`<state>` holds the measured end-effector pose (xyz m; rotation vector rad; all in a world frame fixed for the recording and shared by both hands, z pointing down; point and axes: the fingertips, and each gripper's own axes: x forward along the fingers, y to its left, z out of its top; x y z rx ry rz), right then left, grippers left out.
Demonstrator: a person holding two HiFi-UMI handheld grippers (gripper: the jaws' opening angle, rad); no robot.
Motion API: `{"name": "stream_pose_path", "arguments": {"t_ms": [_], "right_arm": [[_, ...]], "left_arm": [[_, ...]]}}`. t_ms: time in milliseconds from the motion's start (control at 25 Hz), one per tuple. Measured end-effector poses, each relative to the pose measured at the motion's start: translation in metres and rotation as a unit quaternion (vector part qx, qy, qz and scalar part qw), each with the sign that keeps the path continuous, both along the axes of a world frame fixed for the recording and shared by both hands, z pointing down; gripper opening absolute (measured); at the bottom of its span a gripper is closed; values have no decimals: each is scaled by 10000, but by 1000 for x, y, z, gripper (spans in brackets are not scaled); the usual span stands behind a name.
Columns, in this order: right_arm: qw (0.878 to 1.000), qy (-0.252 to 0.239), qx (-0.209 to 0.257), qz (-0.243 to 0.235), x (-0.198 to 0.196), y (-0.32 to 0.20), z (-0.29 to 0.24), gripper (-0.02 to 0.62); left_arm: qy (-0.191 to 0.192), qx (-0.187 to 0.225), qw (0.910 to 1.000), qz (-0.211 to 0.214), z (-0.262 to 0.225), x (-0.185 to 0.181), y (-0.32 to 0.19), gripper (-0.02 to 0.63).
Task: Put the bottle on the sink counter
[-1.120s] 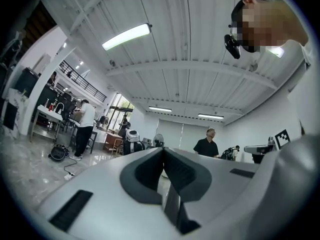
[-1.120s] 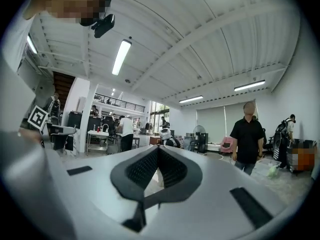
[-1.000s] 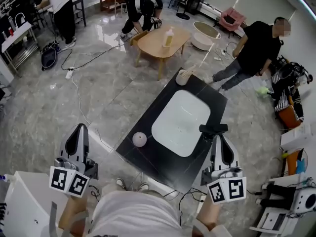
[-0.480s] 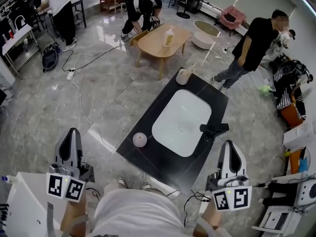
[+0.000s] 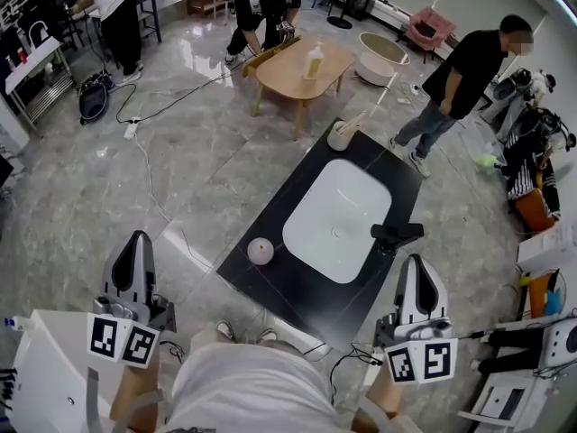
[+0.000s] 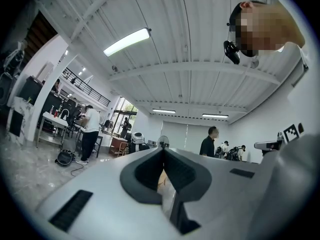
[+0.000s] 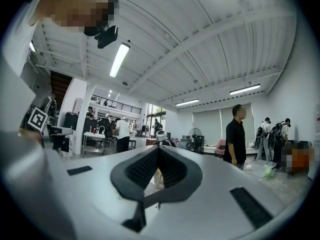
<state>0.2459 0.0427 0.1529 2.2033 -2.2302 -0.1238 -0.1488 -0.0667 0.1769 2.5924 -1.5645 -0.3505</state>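
From the head view, the bottle (image 5: 314, 61) stood upright on the wooden table (image 5: 287, 81), well beyond the far end of the sink counter (image 5: 270, 289). The left gripper (image 5: 138, 240) and right gripper (image 5: 416, 262) both hung close to the person's body at the near end. Reaching the bottle probably meant walking round the counter. The cables (image 5: 149, 183) across the floor on the left could trip a foot, and the bystander in black (image 5: 460, 75) stood near the counter's far right corner. On the counter, bare dark margin lay mainly along the left side and the near corner. A bottle set on the lip of the basin (image 5: 338, 219), or crowded against the white ball (image 5: 261, 251), the cup of sticks (image 5: 340, 136) or the tap (image 5: 395, 234), could topple.

In the left gripper view, the left gripper (image 6: 162, 151) had its jaws together with nothing between them. Open floor lay ahead.

In the right gripper view, the right gripper (image 7: 157, 149) was likewise closed and empty. Approaching closed like that, either gripper would likely knock the bottle over.
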Motion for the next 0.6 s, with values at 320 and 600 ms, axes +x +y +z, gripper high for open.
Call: {"name": "stream_pose_path", "arguments": {"t_ms": [320, 600], "right_arm": [[9999, 29, -122, -9, -10, -6, 7, 11], [9999, 40, -130, -40, -17, -14, 8, 11]], "left_arm": [[-29, -25, 10000, 40, 2, -5, -5, 14], [-12, -42, 10000, 51, 6, -9, -11, 14]]}}
